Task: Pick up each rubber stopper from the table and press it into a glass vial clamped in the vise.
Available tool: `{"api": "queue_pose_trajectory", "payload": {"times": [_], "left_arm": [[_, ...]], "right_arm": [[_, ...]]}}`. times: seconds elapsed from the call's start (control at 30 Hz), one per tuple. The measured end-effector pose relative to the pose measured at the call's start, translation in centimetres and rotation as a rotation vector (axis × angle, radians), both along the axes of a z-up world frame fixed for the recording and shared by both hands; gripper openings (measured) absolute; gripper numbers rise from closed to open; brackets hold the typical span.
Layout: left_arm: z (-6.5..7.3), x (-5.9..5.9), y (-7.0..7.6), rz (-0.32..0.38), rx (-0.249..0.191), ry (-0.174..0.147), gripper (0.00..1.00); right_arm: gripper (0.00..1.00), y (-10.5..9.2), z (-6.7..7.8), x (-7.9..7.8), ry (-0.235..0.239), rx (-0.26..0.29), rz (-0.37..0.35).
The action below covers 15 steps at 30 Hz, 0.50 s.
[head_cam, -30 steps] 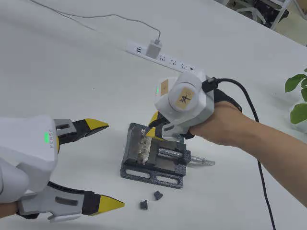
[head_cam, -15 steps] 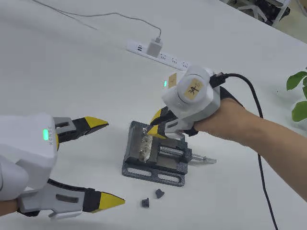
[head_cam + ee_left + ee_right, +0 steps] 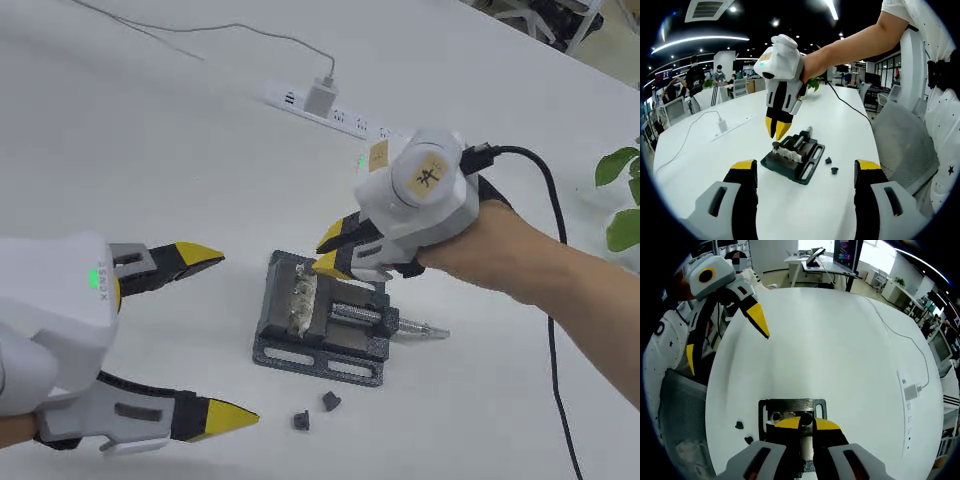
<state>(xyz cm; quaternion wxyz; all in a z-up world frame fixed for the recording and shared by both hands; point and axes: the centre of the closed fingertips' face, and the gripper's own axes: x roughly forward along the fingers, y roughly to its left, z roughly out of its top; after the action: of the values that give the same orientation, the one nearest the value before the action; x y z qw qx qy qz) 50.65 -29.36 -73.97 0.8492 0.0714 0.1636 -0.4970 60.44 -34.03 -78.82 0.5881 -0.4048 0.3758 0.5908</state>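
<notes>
Black rubber stoppers [image 3: 301, 422], two in number, are lying loose on the white desk [image 3: 150, 150], just beside the front foot of the vise [image 3: 318, 352] and well within reach for collection. Glass vials [image 3: 298, 300] are being clamped upright in a row between the vise faces, so that a stopper can be pressed downward without the glass tipping. In the left gripper view, the end vial appears to be capped already with a dark stopper. The right tool [image 3: 332, 252] is being held just above that end of the row, its yellow tips drawn together and pointed down, with nothing visible between them; pressing or checking is judged to be the purpose. The left tool [image 3: 215, 335] is being held wide apart and empty, clear of the vise, probably in readiness for the loose stoppers. A round tan sticker [image 3: 430, 176] on the right tool is carrying one handwritten mark that cannot be read with certainty. Small lettering beside the green lamp [image 3: 97, 279] on the left tool is too small to read. A white power strip [image 3: 350, 124] is lying at the far side of the desk.
</notes>
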Motion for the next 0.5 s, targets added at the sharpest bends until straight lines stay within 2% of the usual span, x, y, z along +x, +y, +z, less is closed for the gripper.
{"api": "queue_pose_trajectory", "payload": {"times": [0.17, 0.5], "left_arm": [[-0.02, -0.01, -0.09, -0.002, 0.0, 0.001, 0.78], [-0.13, -0.04, 0.02, 0.001, -0.001, 0.006, 0.78]], "right_arm": [[0.0, -0.04, -0.29, -0.13, 0.011, -0.002, 0.002], [0.0, 0.22, -0.78, -0.13, 0.017, -0.005, 0.005]]}}
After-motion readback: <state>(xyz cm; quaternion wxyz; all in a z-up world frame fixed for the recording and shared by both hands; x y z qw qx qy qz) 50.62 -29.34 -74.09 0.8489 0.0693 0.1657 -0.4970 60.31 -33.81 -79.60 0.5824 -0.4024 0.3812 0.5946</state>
